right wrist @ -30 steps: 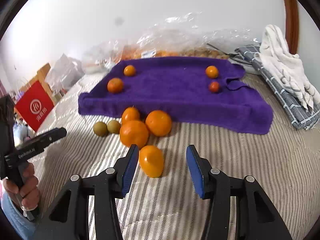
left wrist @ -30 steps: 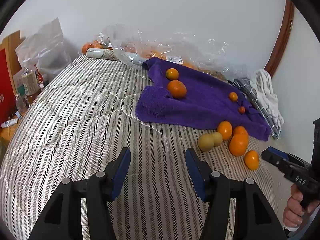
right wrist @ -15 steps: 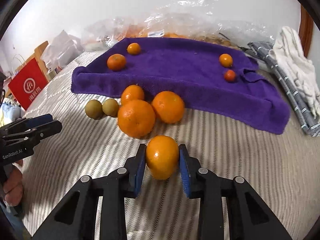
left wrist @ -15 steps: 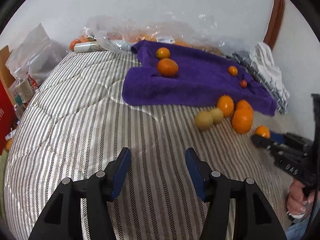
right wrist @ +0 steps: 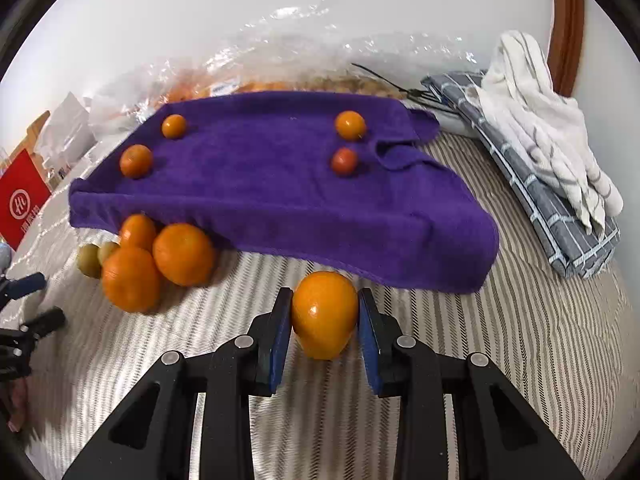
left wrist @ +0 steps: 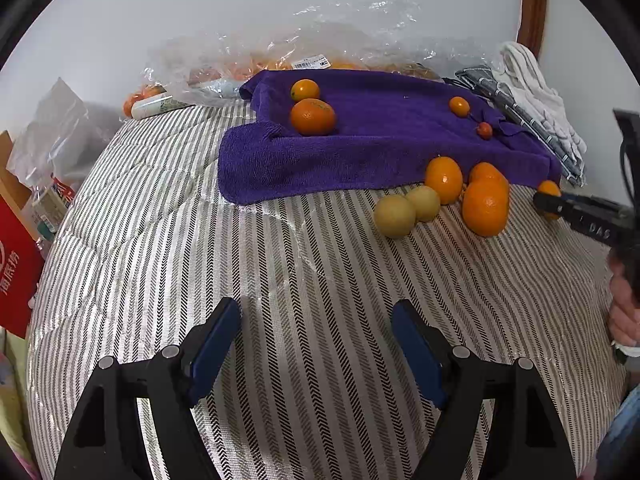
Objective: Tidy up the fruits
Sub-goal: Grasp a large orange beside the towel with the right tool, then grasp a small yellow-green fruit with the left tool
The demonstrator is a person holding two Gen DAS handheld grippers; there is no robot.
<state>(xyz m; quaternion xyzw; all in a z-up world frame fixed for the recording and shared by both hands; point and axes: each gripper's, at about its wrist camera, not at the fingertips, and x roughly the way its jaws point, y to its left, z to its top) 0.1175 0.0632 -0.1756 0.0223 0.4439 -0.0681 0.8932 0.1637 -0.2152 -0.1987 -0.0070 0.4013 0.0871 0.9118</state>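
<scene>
Both fingers sets | right gripper [right wrist: 325,316] clamps orange [right wrist: 325,314] | left gripper [left wrist: 316,344] just widened, empty

We see a glossy, smooth-skinned orange [right wrist: 324,314] between matt blue pads, a fuzzy purple terry towel [right wrist: 280,200] on the woven striped bed cover [left wrist: 280,300], and crinkly clear plastic bags [left wrist: 340,40] behind.

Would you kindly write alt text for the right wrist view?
The right gripper clamps an orange above a striped bedspread. Beyond, a purple towel carries four small fruits; more fruit clusters at its near left edge.
</scene>
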